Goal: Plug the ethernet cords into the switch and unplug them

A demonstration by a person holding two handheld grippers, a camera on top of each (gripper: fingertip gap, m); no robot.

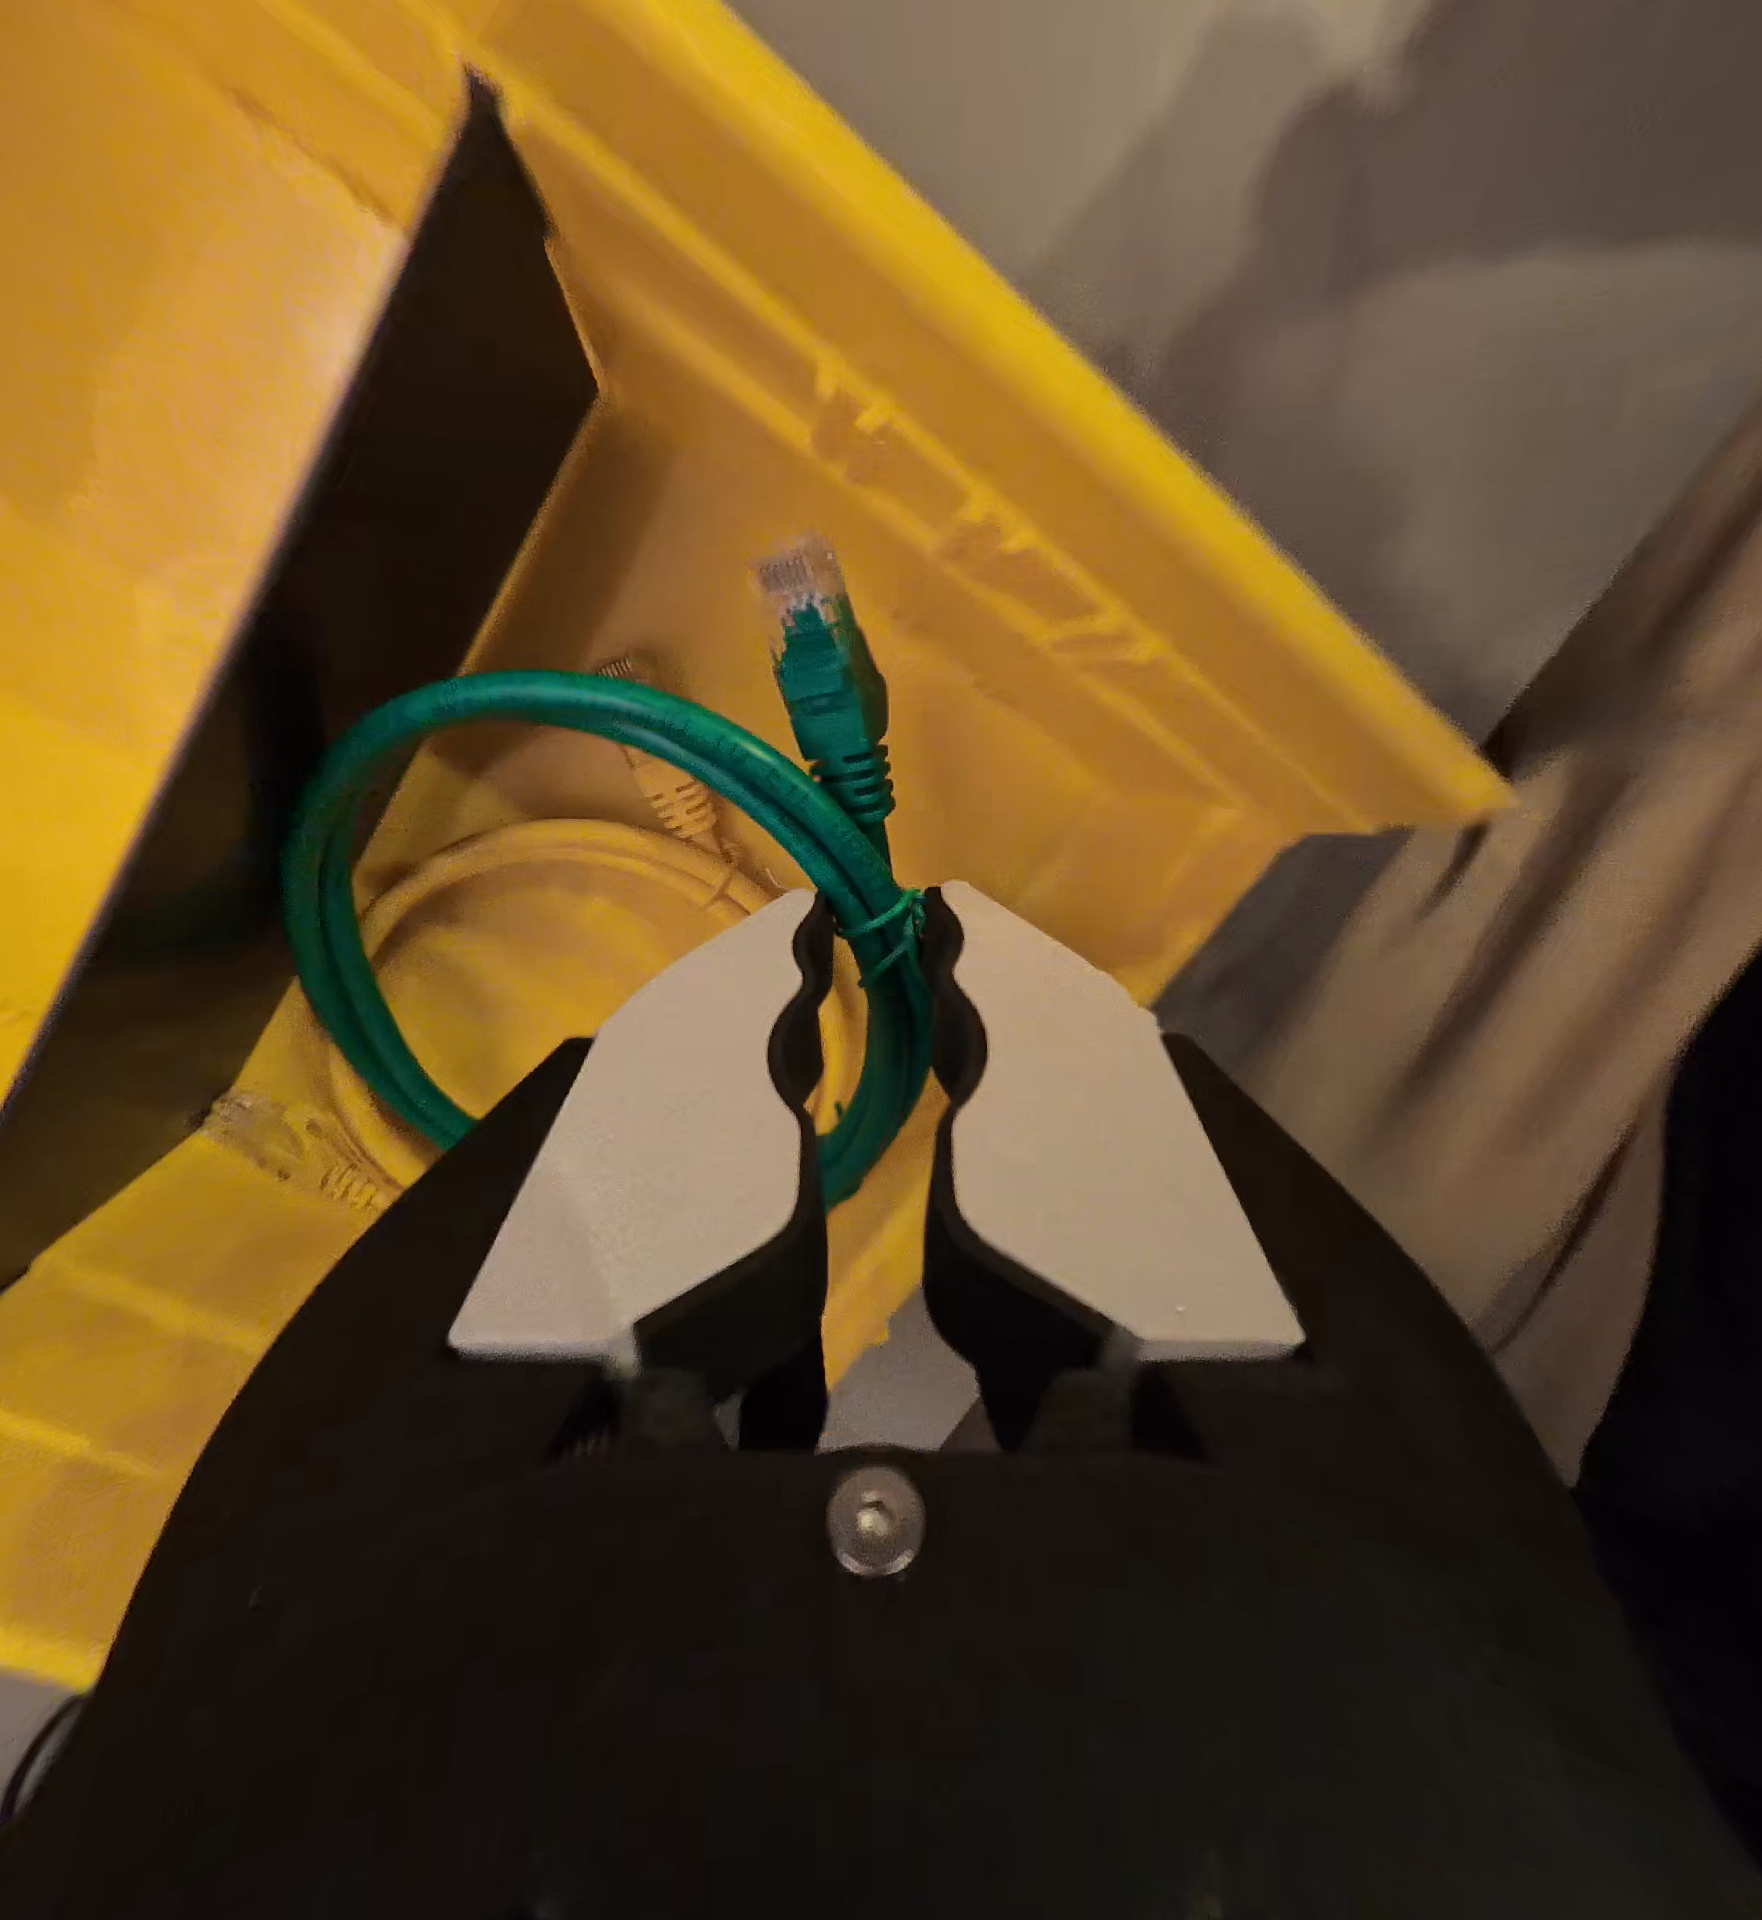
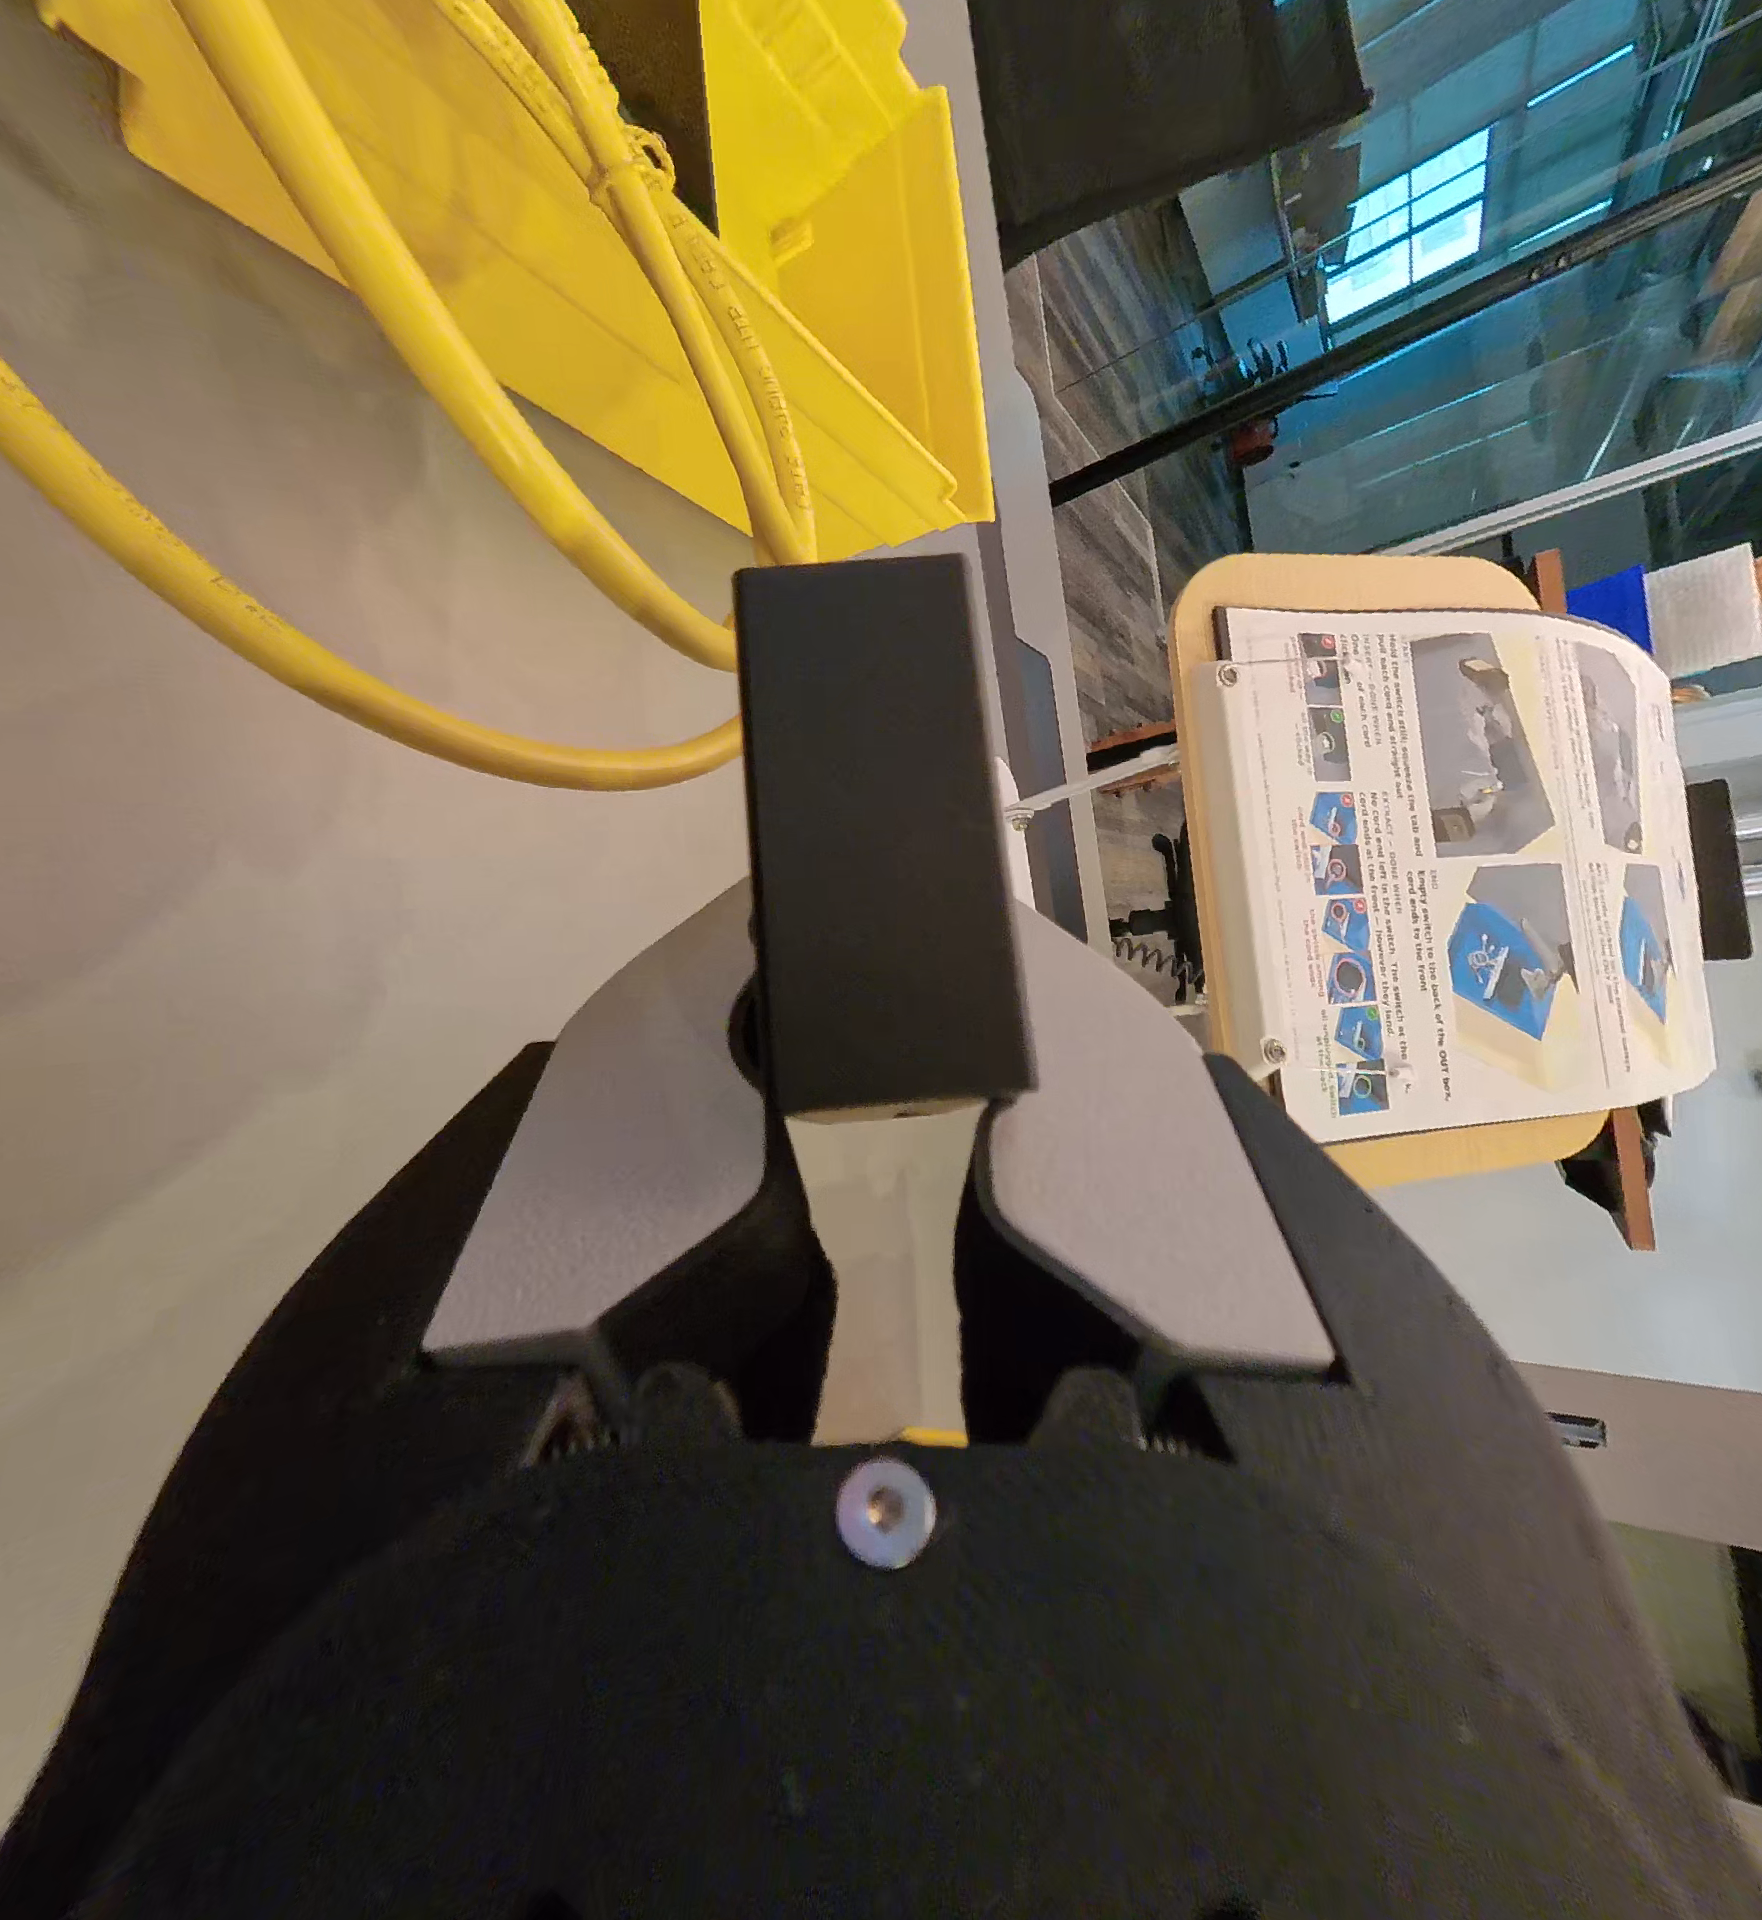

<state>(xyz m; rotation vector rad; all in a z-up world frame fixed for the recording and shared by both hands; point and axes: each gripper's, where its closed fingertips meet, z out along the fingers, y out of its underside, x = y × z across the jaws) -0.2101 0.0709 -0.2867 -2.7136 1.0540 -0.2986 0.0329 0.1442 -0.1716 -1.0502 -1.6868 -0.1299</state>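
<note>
In the left wrist view, the left tool [image 1: 877,914] is gripping a coiled green ethernet cord [image 1: 586,727] at the thin green twist tie [image 1: 892,930] that binds its loop. The fingers are closed on the bundle at frame centre. The cord's green-booted plug with clear connector [image 1: 815,644] is pointing up toward the upper middle of the frame. The loop is hanging to the left of the tool, over the inside of a yellow plastic bin [image 1: 960,499]. A coiled yellow ethernet cord [image 1: 544,883] is lying on the bin floor behind the green loop. A dark divider panel [image 1: 420,582] is crossing the bin at left.

The right wrist view shows what the left view does not. The right tool [image 2: 882,997] is gripping a black rectangular box-shaped switch [image 2: 866,831], which is standing up from between its fingers at frame centre. Yellow ethernet cables [image 2: 503,436] are running from the upper left toward the far end of the switch; the point where they meet it is hidden. A yellow plastic bin [image 2: 856,312] is appearing at the upper centre, resting on a grey worktop [image 2: 233,831]. A printed instruction sheet on a wooden board [image 2: 1428,862] is standing at the right of the frame.
</note>
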